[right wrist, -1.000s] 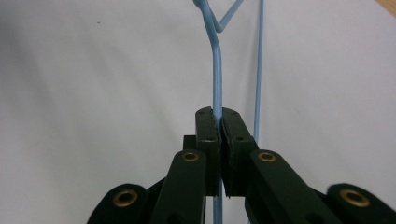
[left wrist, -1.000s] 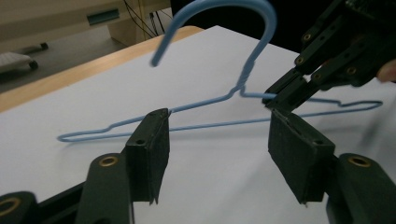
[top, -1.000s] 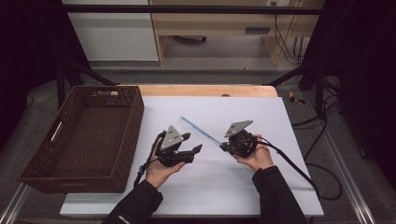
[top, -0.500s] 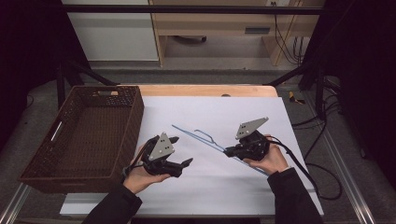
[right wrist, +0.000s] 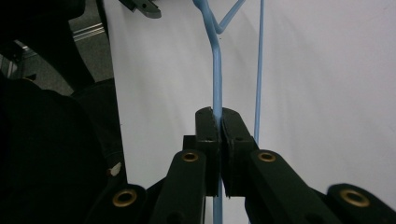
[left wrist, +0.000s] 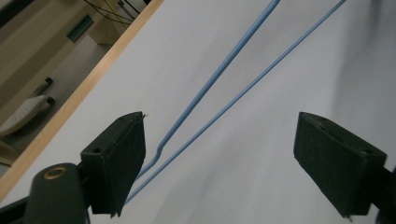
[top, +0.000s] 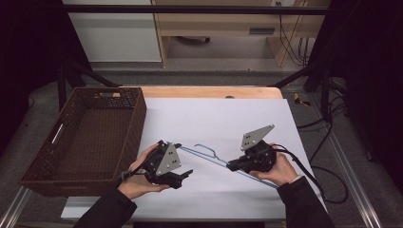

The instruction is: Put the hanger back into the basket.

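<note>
The right tongs point(right wrist: 217, 122) are clamped on one wire of a blue wire hanger point(right wrist: 215, 70), with the jaws pressed together around it and a second wire of the same hanger running just beside them. In the high view the right tongs point(top: 231, 166) sit in the person's right hand point(top: 278, 170) toward the right front of the desk point(top: 214, 114), a grey three-cornered plate on top and a black cable trailing off to the right. The left tongs point(left wrist: 219, 154) stand wide apart; the jaws have just been opening, and nothing is pressed between them, though two blue wires of the hanger point(left wrist: 224, 74) run across the white surface beyond the gap, nearer to one jaw. In the high view the left tongs point(top: 186, 175) are held in the left hand point(top: 140, 178) near the front edge of the desk, just right of a brown woven basket point(top: 47, 156). The hanger point(top: 209, 154) stretches slantwise between the two tongs, its hooked end toward the left tongs and its far end at the right tongs, over the white sheet that covers the desk. The basket rests on the left part of the desk, apart from the hanger.
</note>
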`<state>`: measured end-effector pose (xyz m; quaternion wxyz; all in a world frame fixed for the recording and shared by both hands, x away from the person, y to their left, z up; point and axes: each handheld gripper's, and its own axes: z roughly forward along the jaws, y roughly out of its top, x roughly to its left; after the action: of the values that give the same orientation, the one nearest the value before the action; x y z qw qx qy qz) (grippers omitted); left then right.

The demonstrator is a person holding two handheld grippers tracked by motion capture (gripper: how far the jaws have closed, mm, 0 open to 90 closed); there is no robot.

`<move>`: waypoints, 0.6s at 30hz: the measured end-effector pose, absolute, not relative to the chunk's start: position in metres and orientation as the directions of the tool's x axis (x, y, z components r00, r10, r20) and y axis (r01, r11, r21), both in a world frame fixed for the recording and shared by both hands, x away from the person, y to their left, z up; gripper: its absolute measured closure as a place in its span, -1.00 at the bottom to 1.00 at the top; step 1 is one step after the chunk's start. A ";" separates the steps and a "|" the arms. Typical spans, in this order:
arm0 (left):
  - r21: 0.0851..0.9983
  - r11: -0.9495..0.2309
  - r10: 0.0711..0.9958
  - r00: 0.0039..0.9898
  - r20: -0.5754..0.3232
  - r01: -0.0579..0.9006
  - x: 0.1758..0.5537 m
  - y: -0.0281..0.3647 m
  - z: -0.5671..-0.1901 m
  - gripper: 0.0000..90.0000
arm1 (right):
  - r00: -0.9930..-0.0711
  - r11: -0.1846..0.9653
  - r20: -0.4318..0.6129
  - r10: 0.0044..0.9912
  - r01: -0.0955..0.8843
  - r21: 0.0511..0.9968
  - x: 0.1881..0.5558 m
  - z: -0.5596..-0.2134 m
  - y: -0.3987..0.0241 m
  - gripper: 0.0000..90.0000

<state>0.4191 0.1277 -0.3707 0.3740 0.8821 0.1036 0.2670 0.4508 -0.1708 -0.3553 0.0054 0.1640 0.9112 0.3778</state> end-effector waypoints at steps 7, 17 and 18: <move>0.630 -0.774 0.317 0.825 0.469 -0.061 0.416 0.117 -0.374 -0.46 | -0.949 0.666 0.137 0.283 0.297 0.684 0.450 -0.358 -0.167 0.95; 0.558 -0.822 0.263 0.795 0.546 -0.111 0.417 0.104 -0.382 -0.27 | -0.952 0.660 0.160 0.261 0.297 0.690 0.449 -0.360 -0.164 0.95; 0.552 -0.826 0.261 0.792 0.552 -0.112 0.418 0.103 -0.383 -0.27 | -0.952 0.660 0.160 0.261 0.297 0.690 0.449 -0.360 -0.164 0.95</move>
<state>0.4176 0.1032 -0.3831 0.2916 0.9005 0.0412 0.3199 0.4492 -0.1644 -0.3604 -0.0237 0.1531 0.9106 0.3830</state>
